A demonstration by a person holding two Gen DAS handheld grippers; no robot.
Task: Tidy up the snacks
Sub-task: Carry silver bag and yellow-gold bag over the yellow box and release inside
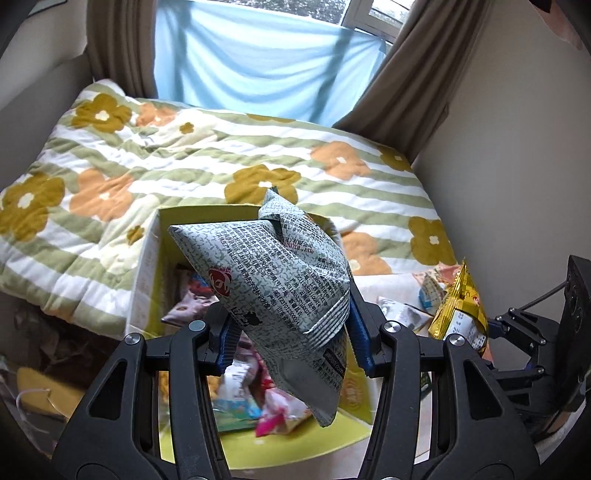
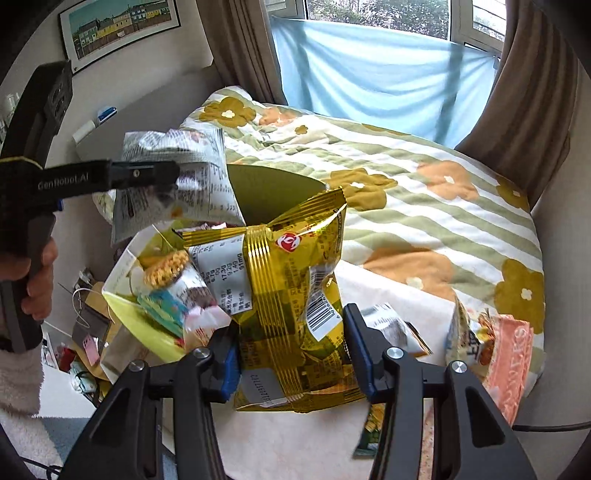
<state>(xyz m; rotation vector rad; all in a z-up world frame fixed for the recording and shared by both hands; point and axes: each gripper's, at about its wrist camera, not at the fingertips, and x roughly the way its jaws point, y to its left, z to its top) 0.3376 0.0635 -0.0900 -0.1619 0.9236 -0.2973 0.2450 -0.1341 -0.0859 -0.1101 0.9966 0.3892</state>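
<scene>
1. Snacks were being gathered into the yellow box (image 1: 155, 258) beside the bed (image 1: 184, 155), which already held several packets.
2. Directly above the box, the left hand-held gripper (image 1: 288, 332) clenched a grey-printed snack bag (image 1: 280, 266), seemingly to drop it in.
3. Right of the box, the right hand-held gripper (image 2: 291, 350) clenched a gold snack bag (image 2: 288, 295), lifted clear of loose packets (image 2: 480, 343).

Flowered quilt (image 1: 207, 155) with green stripes covers the bed to its far edge. Pale blue cloth (image 2: 384, 70) hangs across the window behind, between brown curtains (image 2: 532, 110). Framed picture (image 2: 118, 26) on left wall.
</scene>
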